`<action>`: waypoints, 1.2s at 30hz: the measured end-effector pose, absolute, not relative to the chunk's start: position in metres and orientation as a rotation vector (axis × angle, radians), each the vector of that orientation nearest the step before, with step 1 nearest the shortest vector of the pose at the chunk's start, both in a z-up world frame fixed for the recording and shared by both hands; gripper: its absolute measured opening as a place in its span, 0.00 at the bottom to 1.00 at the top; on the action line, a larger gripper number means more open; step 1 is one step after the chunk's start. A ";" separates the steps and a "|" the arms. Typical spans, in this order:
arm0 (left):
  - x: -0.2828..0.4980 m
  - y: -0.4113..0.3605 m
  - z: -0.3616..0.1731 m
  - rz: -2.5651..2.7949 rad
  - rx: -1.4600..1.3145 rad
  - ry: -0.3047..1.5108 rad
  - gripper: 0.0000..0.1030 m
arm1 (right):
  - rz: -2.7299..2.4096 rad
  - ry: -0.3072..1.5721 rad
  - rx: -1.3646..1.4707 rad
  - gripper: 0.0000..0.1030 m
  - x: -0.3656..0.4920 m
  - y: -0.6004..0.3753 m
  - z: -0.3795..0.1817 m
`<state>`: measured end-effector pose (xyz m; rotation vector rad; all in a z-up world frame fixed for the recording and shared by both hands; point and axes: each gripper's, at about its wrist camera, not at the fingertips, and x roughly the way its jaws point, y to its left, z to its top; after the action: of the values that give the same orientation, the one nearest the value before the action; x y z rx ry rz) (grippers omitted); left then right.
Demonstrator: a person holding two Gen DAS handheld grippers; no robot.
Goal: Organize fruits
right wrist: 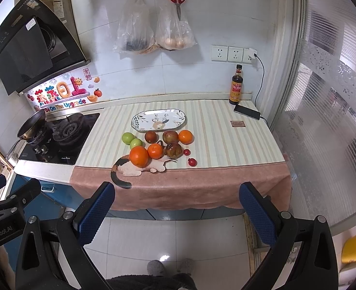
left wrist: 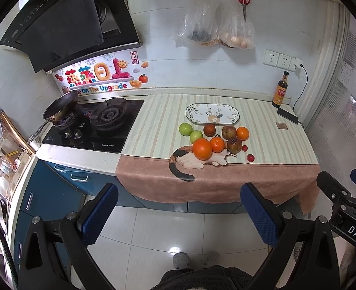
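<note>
both grippers (left wrist: 179, 211) (right wrist: 176, 209) gape; only right wrist view shows yellow object (right wrist: 355, 247).

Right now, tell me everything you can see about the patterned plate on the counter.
The plate is a long oval dish with rounded corners, glossy like glazed ceramic. It is white with a dark rim, sprigs of leaves and a tan deer figure printed inside. It lies flat on the striped cloth, just behind the cluster of fruit, and holds nothing. No fruit clearly touches it; the nearest pieces sit close to its front edge.
</note>
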<state>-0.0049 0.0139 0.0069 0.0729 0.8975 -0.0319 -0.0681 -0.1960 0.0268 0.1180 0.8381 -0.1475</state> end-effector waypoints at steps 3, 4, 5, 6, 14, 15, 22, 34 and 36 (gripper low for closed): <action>-0.005 0.013 0.006 -0.034 0.072 0.898 1.00 | -0.143 0.837 0.119 1.00 -0.069 -0.195 0.030; -0.005 0.013 0.006 -0.033 0.073 0.898 1.00 | -0.143 0.839 0.121 1.00 -0.068 -0.195 0.030; -0.005 0.014 0.007 -0.035 0.075 0.899 1.00 | -0.144 0.841 0.125 1.00 -0.067 -0.196 0.030; -0.008 0.015 0.014 -0.034 0.073 0.896 1.00 | -0.145 0.842 0.131 1.00 -0.066 -0.198 0.029; 0.025 0.009 0.006 0.058 0.104 0.836 1.00 | -0.078 0.824 0.212 1.00 -0.030 -0.225 0.003; 0.035 0.007 0.001 0.080 0.111 0.834 1.00 | -0.072 0.834 0.216 1.00 -0.019 -0.229 -0.004; 0.104 -0.015 -0.056 0.143 0.105 0.923 1.00 | -0.037 0.905 0.220 1.00 0.049 -0.245 -0.058; 0.245 -0.029 -0.184 0.036 0.084 1.233 1.00 | -0.062 1.057 0.325 1.00 0.194 -0.256 -0.171; 0.272 -0.028 -0.211 -0.010 0.060 1.305 1.00 | -0.073 1.101 0.375 1.00 0.216 -0.258 -0.195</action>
<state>0.2715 -0.0283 -0.2111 0.0603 1.3050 -0.0096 0.2163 -0.2582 -0.1948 0.3755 1.1011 -0.0734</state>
